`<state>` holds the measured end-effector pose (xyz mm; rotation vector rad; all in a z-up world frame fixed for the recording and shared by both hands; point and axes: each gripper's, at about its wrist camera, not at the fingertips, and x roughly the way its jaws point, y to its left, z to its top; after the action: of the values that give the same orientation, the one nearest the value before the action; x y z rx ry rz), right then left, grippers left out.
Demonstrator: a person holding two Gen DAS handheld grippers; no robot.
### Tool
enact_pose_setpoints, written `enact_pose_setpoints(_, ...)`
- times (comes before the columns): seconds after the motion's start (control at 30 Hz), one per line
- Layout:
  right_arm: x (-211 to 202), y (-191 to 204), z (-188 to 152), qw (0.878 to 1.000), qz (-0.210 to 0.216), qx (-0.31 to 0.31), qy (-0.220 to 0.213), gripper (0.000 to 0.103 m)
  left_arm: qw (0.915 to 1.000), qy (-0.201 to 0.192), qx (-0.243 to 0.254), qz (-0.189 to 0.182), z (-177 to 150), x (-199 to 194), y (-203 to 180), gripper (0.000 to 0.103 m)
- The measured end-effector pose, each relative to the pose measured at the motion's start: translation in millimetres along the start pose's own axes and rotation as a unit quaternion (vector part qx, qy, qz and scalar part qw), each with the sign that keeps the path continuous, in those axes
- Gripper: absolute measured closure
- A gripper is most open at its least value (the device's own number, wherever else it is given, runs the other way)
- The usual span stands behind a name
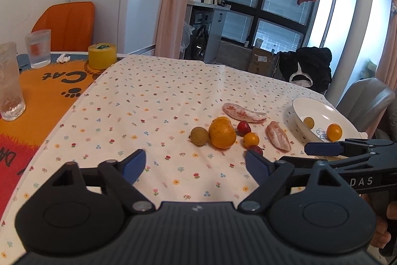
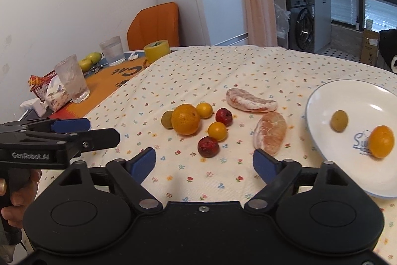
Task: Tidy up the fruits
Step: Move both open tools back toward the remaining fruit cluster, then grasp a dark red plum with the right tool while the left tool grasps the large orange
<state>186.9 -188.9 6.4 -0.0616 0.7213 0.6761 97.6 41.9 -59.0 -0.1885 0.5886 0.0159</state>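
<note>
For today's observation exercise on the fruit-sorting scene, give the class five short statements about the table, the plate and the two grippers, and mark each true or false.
1. The white plate holds two fruits. True: a small greenish fruit and a small orange fruit.
2. The large orange lies on the plate. False: it sits on the floral tablecloth.
3. Two peeled citrus segments lie on the cloth. True: one behind the other.
4. The right gripper is clamped on a red fruit. False: its jaws are open and empty.
5. The left gripper holds nothing. True.
</note>
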Motion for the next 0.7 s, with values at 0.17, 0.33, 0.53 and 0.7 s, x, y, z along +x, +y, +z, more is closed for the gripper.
enact_pose_setpoints(0.17,15,1,2,1.000,0.006,-0.008,0.014,0.032,0.9999,0.008,-0.012,-0.002,0,10,8,0.036)
enact_pose_setpoints(0.33,31,0,4,1.000,0.010,-0.008,0.025,0.041,0.9998,0.016,-0.010,0.000,0,21,10,0.044)
enact_pose_setpoints(0.53,48,-3,6,0.999,0.011,0.000,0.038,0.047,0.9997,0.024,-0.012,-0.002,1,33,11,0.048)
enact_pose_setpoints(0.7,57,-4,6,0.999,0.013,0.001,0.045,0.047,0.9995,0.028,-0.013,-0.002,3,41,12,0.049)
